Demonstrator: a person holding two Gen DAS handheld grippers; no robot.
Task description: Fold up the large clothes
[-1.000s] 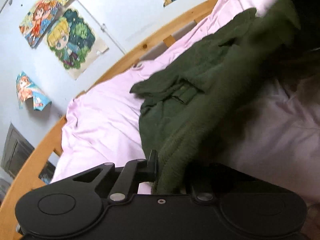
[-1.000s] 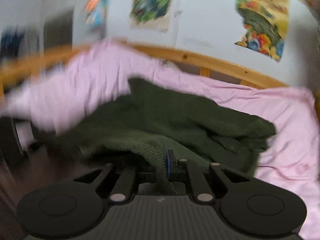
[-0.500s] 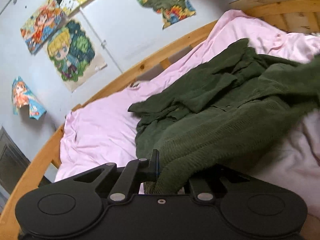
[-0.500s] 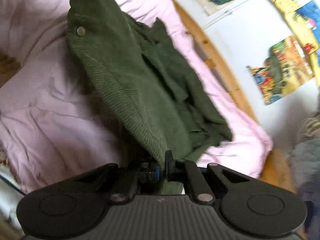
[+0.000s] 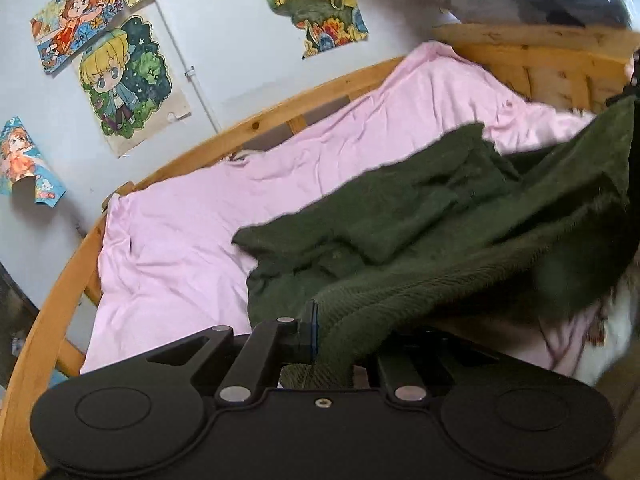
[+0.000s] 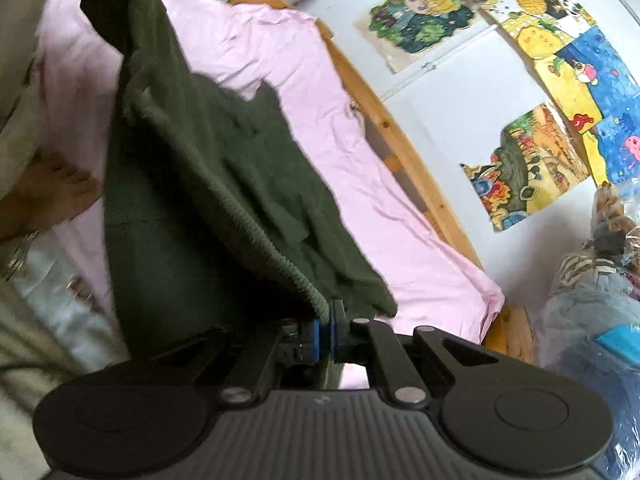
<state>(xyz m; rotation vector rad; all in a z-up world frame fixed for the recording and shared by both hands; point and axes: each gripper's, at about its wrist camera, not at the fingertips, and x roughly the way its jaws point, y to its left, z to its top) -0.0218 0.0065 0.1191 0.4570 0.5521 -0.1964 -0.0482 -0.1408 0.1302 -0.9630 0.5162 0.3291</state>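
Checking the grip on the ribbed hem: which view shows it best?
The right wrist view: the ribbed hem runs unbroken into the shut right gripper. The left wrist view shows it blurred, bunched at the left gripper.

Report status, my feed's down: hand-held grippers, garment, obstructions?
Left hand-held gripper and right hand-held gripper shut on green garment. Edge stretched between them, rest on pink sheet. No obstruction seen.

Ribbed matt green knit garment (image 5: 420, 240), smooth pink cloth sheet (image 5: 180, 240), glossy wooden bedframe (image 5: 280, 114)

no readable text, labels, brands or numbers in either view.
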